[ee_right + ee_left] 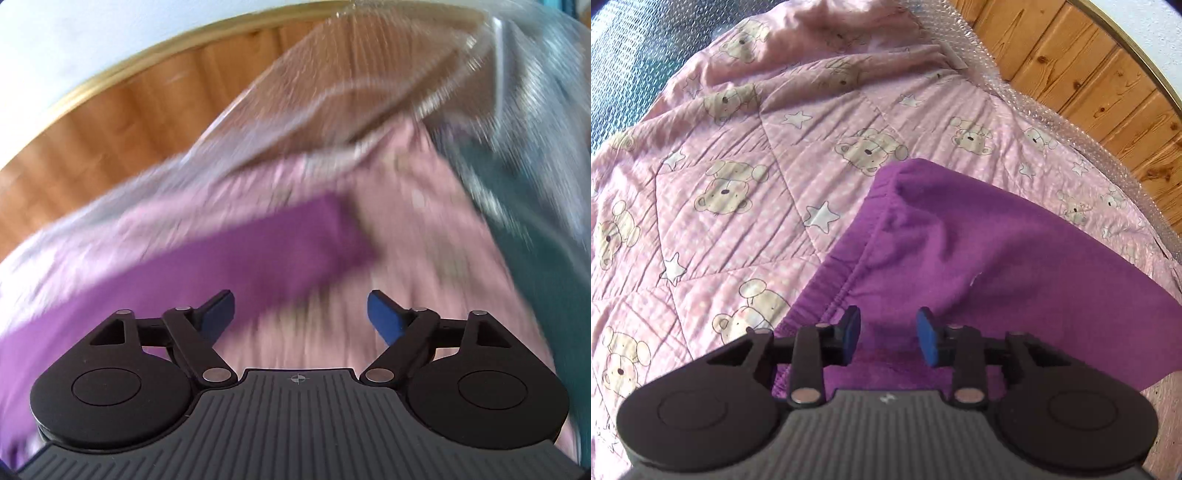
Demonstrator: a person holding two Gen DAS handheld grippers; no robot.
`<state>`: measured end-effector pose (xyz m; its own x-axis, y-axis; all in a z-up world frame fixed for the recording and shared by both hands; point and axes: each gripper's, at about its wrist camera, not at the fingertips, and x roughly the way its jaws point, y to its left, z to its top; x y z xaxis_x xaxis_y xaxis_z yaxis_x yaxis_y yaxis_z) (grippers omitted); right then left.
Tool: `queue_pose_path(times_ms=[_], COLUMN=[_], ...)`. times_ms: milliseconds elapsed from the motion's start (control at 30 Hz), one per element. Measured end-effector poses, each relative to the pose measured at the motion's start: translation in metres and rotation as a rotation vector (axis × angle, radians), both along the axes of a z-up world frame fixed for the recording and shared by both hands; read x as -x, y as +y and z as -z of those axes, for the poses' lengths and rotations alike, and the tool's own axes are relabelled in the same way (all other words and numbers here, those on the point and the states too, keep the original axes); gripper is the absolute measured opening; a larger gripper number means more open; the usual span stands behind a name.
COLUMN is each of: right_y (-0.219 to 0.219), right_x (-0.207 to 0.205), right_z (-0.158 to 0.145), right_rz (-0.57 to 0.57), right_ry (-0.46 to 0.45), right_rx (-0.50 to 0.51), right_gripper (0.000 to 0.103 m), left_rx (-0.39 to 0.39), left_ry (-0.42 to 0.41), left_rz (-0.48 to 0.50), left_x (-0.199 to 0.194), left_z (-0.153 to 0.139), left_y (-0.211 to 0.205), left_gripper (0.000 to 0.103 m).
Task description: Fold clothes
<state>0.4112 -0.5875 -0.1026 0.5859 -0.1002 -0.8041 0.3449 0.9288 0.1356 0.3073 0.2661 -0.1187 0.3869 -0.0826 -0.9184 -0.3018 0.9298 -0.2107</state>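
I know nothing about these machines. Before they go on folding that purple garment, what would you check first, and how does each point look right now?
1. Purple garment lies on the pink bear quilt: ok.
2. Left gripper open over the garment, gripping nothing: ok.
3. Right gripper open and empty: ok.
4. Right wrist view sharp enough to aim: not ok, it is smeared by motion.
5. Garment smooth: not ok, wrinkles show near its hem.
6. Whole garment in view: cannot tell.
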Motion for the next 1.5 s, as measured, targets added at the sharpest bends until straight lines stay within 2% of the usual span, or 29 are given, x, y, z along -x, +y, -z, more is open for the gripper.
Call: queue_pose_path(times_ms=[133, 200, 233, 267, 300, 333, 367, 433, 500, 533, 600, 667, 733, 800, 833, 900, 933, 967, 1033, 1067, 1167, 1200, 1233, 1267, 1333, 1400, 1433, 1467, 1500], right_y=[-0.028, -0.031, -0.029, -0.026, -0.021, -0.016, -0.011, -0.001, 0.001, -0.003, -0.013, -0.032, -0.043, -0.051, -0.052, -0.041, -0.035, -0.028, -0.014, -0.008, 0.004, 0.006, 0.007, 0.007, 0.009, 0.010, 0.011, 0.011, 0.012], right_x=[-0.082, -0.109, -0.117, -0.121, -0.120, -0.110, -0.095, -0.050, 0.014, 0.051, 0.124, 0.190, 0.239, 0.283, 0.301, 0.332, 0.344, 0.354, 0.363, 0.363, 0.344, 0.333, 0.328, 0.328, 0.327, 0.326, 0.326, 0.325, 0.325], right_z=[0.041, 0.065, 0.075, 0.083, 0.084, 0.075, 0.063, 0.028, -0.006, -0.014, -0.021, 0.000, 0.024, 0.047, 0.053, 0.052, 0.052, 0.054, 0.064, 0.070, 0.093, 0.101, 0.100, 0.093, 0.080, 0.067, 0.061, 0.054, 0.048], right_rz=[0.081, 0.074, 0.052, 0.020, -0.009, -0.041, -0.075, -0.137, -0.214, -0.233, -0.246, -0.163, -0.005, 0.167, 0.245, 0.379, 0.430, 0.471, 0.520, 0.537, 0.564, 0.564, 0.559, 0.550, 0.532, 0.515, 0.506, 0.497, 0.488], right_ry=[0.024, 0.073, 0.101, 0.127, 0.120, 0.071, 0.008, -0.120, -0.242, -0.250, -0.209, -0.105, -0.002, 0.097, 0.104, 0.007, -0.045, -0.096, -0.169, -0.194, -0.198, -0.187, -0.191, -0.204, -0.229, -0.255, -0.267, -0.280, -0.292], right_rx=[-0.038, 0.008, 0.023, 0.026, 0.059, 0.069, 0.052, 0.042, 0.024, 0.024, 0.030, 0.004, -0.026, -0.054, -0.082, -0.211, -0.285, -0.361, -0.499, -0.549, -0.564, -0.551, -0.536, -0.521, -0.491, -0.460, -0.445, -0.430, -0.414], right_gripper=[0.083, 0.082, 0.076, 0.042, 0.033, 0.002, 0.000, 0.000, 0.000, 0.000, 0.000, 0.002, 0.008, 0.009, 0.010, 0.018, 0.033, 0.042, 0.048, 0.056, 0.076, 0.076, 0.080, 0.058, 0.003, 0.001, 0.000, 0.000, 0.000], left_rx=[-0.003, 0.021, 0.036, 0.048, 0.053, 0.058, 0.066, 0.098, 0.142, 0.164, 0.208, 0.244, 0.275, 0.280, 0.276, 0.270, 0.271, 0.271, 0.279, 0.291, 0.337, 0.344, 0.352, 0.355, 0.333, 0.282, 0.255, 0.217, 0.201], left_ry=[-0.004, -0.003, -0.004, -0.005, -0.009, -0.014, -0.020, -0.031, -0.042, -0.046, -0.047, -0.040, -0.028, -0.018, -0.014, -0.019, -0.024, -0.033, -0.056, -0.073, -0.121, -0.129, -0.137, -0.144, -0.142, -0.130, -0.121, -0.094, -0.078], left_rz=[-0.015, -0.044, -0.056, -0.062, -0.065, -0.066, -0.068, -0.076, -0.090, -0.101, -0.101, -0.098, -0.091, -0.069, -0.058, -0.048, -0.046, -0.050, -0.062, -0.080, -0.147, -0.175, -0.192, -0.195, -0.167, -0.123, -0.102, -0.089, -0.091], left_x=[0.003, 0.002, 0.001, -0.001, -0.005, -0.010, -0.015, -0.024, -0.033, -0.036, -0.042, -0.045, -0.046, -0.046, -0.045, -0.042, -0.040, -0.038, -0.033, -0.031, -0.027, -0.028, -0.030, -0.033, -0.042, -0.050, -0.054, -0.057, -0.053], left_z=[-0.014, -0.017, -0.017, -0.017, -0.016, -0.015, -0.014, -0.009, -0.004, 0.000, 0.008, 0.016, 0.024, 0.028, 0.028, 0.026, 0.024, 0.021, 0.016, 0.014, 0.012, 0.013, 0.014, 0.015, 0.017, 0.018, 0.019, 0.022, 0.024], left_y=[-0.008, -0.008, -0.009, -0.010, -0.012, -0.015, -0.018, -0.022, -0.024, -0.027, -0.032, -0.038, -0.045, -0.050, -0.052, -0.053, -0.053, -0.052, -0.050, -0.047, -0.041, -0.041, -0.042, -0.045, -0.057, -0.066, -0.071, -0.074, -0.073], left_gripper=[0.034, 0.034, 0.034, 0.034, 0.034, 0.034, 0.034, 0.034, 0.035, 0.035, 0.035, 0.035, 0.035, 0.035, 0.035, 0.036, 0.036, 0.036, 0.039, 0.041, 0.049, 0.050, 0.054, 0.058, 0.058, 0.052, 0.025, 0.005, 0.002])
